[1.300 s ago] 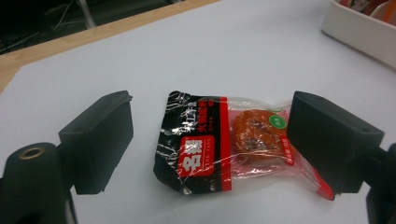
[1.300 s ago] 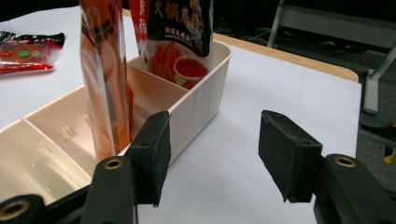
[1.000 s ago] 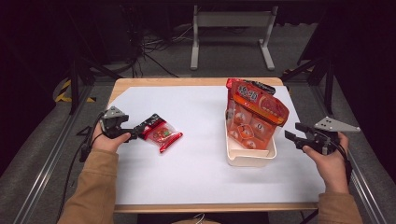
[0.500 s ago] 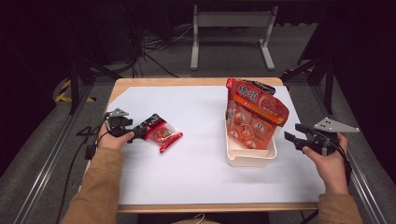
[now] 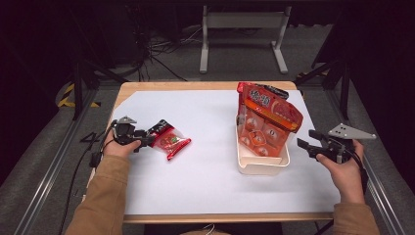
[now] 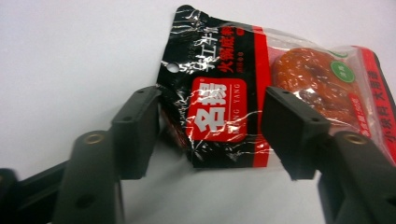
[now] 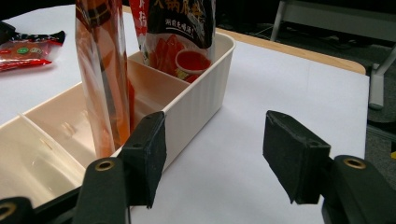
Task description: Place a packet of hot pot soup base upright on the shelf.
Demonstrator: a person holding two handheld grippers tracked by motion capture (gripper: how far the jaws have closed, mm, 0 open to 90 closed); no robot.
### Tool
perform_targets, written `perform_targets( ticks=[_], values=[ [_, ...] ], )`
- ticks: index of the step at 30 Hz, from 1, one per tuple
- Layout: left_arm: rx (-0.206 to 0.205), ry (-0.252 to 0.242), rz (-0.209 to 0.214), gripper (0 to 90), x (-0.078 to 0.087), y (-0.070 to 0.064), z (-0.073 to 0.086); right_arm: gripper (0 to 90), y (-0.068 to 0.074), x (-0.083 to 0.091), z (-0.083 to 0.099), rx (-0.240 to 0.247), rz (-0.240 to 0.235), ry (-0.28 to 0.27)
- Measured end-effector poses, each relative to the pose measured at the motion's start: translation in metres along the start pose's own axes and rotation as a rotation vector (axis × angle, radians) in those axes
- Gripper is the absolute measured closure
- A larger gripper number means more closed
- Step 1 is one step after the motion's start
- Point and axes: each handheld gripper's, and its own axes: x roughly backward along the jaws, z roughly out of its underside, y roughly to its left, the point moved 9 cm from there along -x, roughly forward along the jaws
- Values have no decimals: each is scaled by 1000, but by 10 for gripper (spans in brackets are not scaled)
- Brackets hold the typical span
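Snack packet lined up between the left tongs, grab not made yet.
Left tongs sit spread on the bench, 1 jaw either side of the packet's black sealed end, neither one pinching the foil that I can see; going in at that flat end looks like the smart choice, since the bulge of food further along would be harder to clamp. Packet lies flat at the bench's left side, well apart from the white bin on the right. Bin holds 2 bags standing upright in its divided slots, nearest slot free in the right gripper view, likely where the packet belongs. Right tongs hang released just beside the bin, grasping nothing, probably ready to steady it.
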Motion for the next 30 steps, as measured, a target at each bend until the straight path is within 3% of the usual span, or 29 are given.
perform_targets(
  ticks=[3, 7, 10, 12, 13, 17, 21, 26, 30],
  values=[
    [1, 27, 19, 483, -1, -2, 4, 394, 1, 0, 0, 1, -4, 1],
    [33, 17, 48, 536, -4, -3, 4, 392, 2, -1, -1, 3, -7, 0],
    [53, -2, 58, 536, -4, -1, 3, 391, 2, -1, -1, 7, -11, -1],
    [69, -12, 63, 477, -5, 1, 2, 390, 3, -1, -1, 9, -15, -3],
    [62, -48, 27, 466, -6, 7, -2, 390, 4, -1, -1, 12, -18, -5],
    [83, -103, 37, 504, -10, 6, -10, 389, 6, -1, -2, 19, -25, -7],
    [94, -91, 21, 566, -14, 7, -10, 388, 6, -2, -1, 21, -26, -3],
    [91, -149, -30, 529, -13, 14, -18, 388, 6, -1, 0, 19, -25, -6],
    [75, -107, -43, 548, -20, 13, -18, 388, 7, -1, 1, 18, -25, 1]
  ],
)
